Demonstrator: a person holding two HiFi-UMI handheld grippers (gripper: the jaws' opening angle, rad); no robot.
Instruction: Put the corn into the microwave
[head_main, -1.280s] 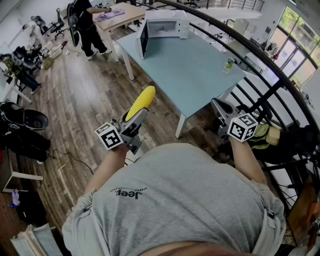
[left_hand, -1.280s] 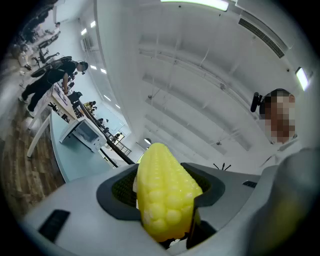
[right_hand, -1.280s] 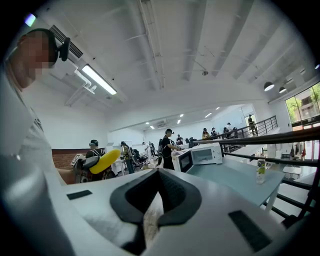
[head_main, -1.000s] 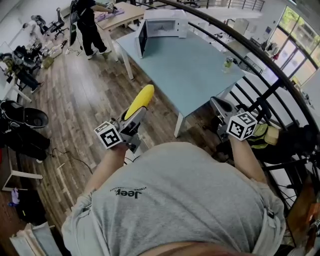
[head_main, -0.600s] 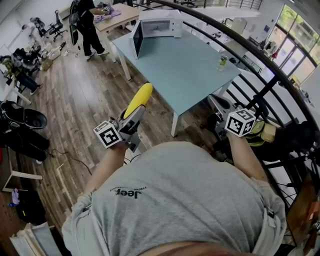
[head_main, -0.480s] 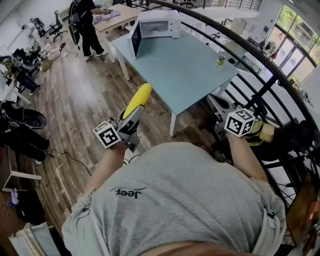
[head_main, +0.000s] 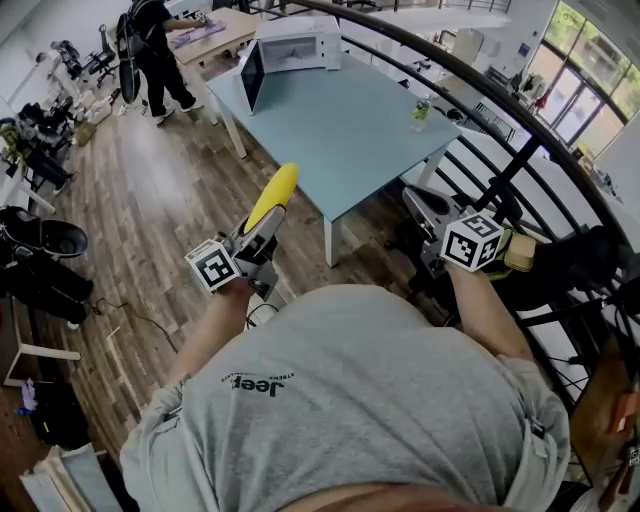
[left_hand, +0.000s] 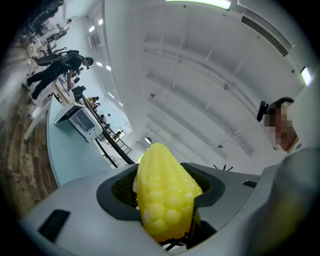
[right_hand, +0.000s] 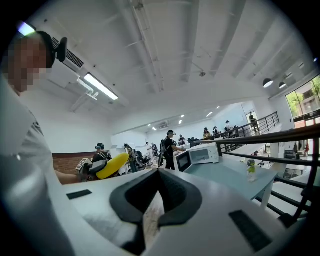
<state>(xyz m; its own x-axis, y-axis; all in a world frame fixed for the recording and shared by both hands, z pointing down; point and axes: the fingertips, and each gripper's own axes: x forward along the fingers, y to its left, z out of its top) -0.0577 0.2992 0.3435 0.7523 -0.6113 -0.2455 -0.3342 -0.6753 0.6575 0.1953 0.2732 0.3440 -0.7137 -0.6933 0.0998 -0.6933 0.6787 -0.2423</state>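
A yellow corn cob (head_main: 272, 197) sticks out of my left gripper (head_main: 262, 224), which is shut on its lower half. In the left gripper view the corn (left_hand: 165, 195) fills the space between the dark pads. The white microwave (head_main: 295, 44) stands at the far end of the pale blue table (head_main: 340, 125), its door (head_main: 250, 76) swung open. It also shows small in the right gripper view as the microwave (right_hand: 202, 155). My right gripper (head_main: 420, 205) is held at the right by the railing, its jaws together with nothing in them.
A small green bottle (head_main: 419, 114) stands near the table's right edge. A dark curved railing (head_main: 500, 110) runs along the right. A person (head_main: 145, 50) stands at a wooden desk beyond the table. Wooden floor (head_main: 150, 200) lies to the left, with bags along the wall.
Both grippers have been carried forward towards the table. The table and microwave have slid left in the head view. The corn stays gripped in the left gripper.
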